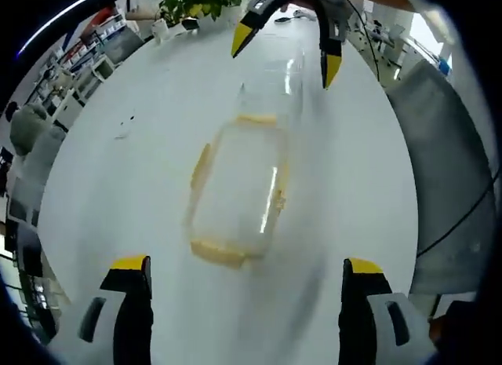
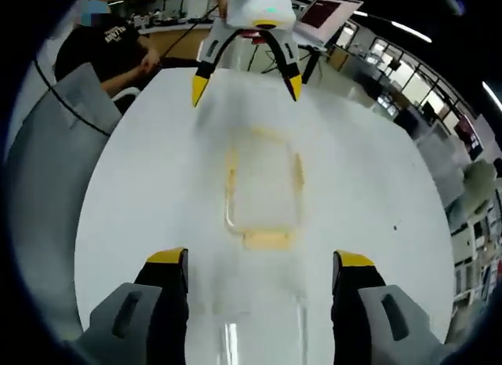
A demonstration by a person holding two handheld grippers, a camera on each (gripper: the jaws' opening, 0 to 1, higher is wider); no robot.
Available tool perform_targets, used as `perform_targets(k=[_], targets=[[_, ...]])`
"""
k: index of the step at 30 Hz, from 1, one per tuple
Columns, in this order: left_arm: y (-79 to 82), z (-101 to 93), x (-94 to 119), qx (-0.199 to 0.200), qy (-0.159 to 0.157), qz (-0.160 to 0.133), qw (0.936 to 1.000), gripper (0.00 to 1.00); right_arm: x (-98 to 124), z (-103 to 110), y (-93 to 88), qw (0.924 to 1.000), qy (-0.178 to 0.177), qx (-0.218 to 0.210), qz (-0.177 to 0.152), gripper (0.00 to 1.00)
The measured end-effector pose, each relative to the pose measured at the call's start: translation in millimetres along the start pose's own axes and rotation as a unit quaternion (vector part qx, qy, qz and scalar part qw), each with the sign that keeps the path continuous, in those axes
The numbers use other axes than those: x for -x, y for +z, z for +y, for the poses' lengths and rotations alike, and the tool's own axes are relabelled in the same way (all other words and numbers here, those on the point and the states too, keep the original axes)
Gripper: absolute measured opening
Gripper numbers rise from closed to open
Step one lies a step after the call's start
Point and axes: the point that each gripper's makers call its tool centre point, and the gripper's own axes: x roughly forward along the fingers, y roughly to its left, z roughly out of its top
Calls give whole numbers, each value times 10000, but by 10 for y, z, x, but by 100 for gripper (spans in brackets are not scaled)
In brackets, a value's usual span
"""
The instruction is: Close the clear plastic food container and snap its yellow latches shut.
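Note:
The clear plastic container lies on the white table, with yellow latches along its sides and ends; the left gripper view is blurred. A second clear piece, apparently the lid, extends from the container's far end. In the right gripper view the container lies ahead and that clear piece sits between my jaws. My left gripper is open, short of the container. My right gripper is open too. Each gripper faces the other across the container: the right gripper and the left gripper.
A potted plant stands at the table's far edge. A grey chair is beside the table, also seen as the grey chair. A person sits behind it, and a laptop is beyond the table.

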Motion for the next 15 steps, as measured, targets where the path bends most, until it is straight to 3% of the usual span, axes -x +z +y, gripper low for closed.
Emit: perform_targets(k=[3,7,10,15], targets=[[-78,183,-93,-250,182,253,9992,96,-147,-54,-51,9996,152,-146,169,71],[-129,152,-285,-255,-237,420,9985,91,-313,-120,-42,9993,275,-174,209,70],[-172,233,-351,-506,-218,577,9968,85,-405,-97,-57,9981,536,-116,270,67],[-127,240,-475,-394,-418,444,9974,79,-542,-195,-103,9970,629,-255,359,63]])
